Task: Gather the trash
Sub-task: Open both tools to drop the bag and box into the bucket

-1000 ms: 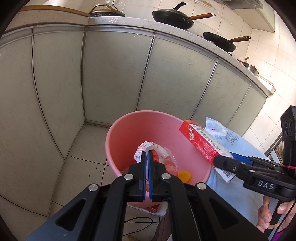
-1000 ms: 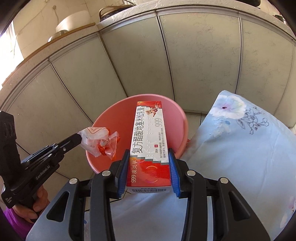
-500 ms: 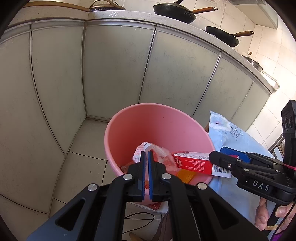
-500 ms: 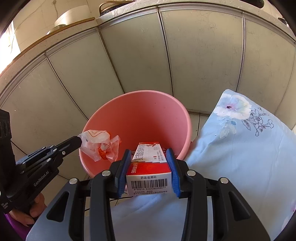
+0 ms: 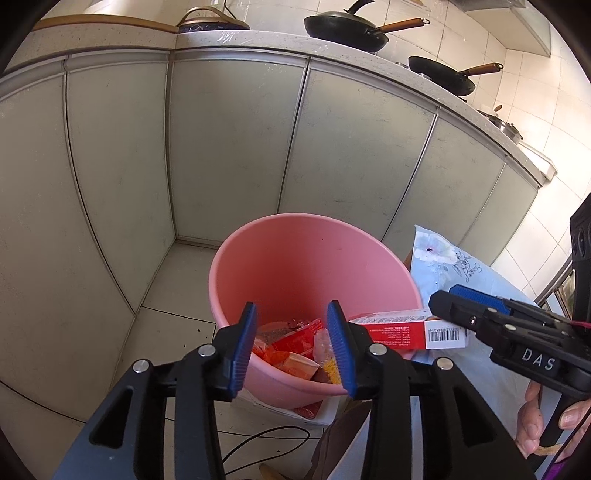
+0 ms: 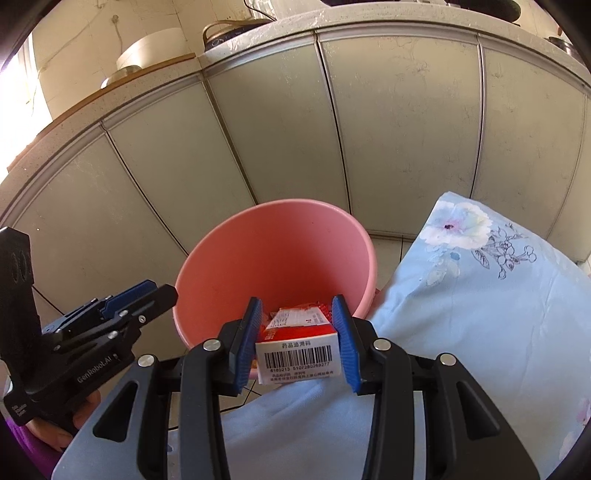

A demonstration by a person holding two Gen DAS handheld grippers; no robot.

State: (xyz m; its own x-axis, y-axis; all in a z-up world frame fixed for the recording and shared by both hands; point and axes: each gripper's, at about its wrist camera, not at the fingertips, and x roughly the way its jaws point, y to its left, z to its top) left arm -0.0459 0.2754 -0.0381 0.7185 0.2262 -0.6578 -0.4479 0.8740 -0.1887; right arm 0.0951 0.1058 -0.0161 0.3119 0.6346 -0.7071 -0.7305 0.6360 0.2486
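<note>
A pink basin [image 5: 306, 216] [image 6: 280, 202] stands on the floor by the cabinets, with several red and orange wrappers [image 5: 291, 343] at its bottom. My left gripper [image 5: 291, 310] [image 6: 160, 288] hangs over the near rim. Its jaws are opening and nothing is between them. My right gripper [image 6: 296, 301] [image 5: 445, 295] is shut on a red and white medicine box [image 6: 297, 350] [image 5: 399, 326]. The box tilts nose-down over the basin's right rim, barcode end towards me.
A light blue floral cloth [image 6: 480, 314] [image 5: 443, 266] lies right of the basin. Grey cabinet doors [image 5: 236, 147] close off the back, with black pans [image 5: 343, 26] on the counter above. A thin cable [image 5: 266, 439] lies on the floor tiles near me.
My left gripper has opened and the crumpled plastic wrapper it held has gone from its pads into the basin. The right gripper has tipped the box's far end down into the basin.
</note>
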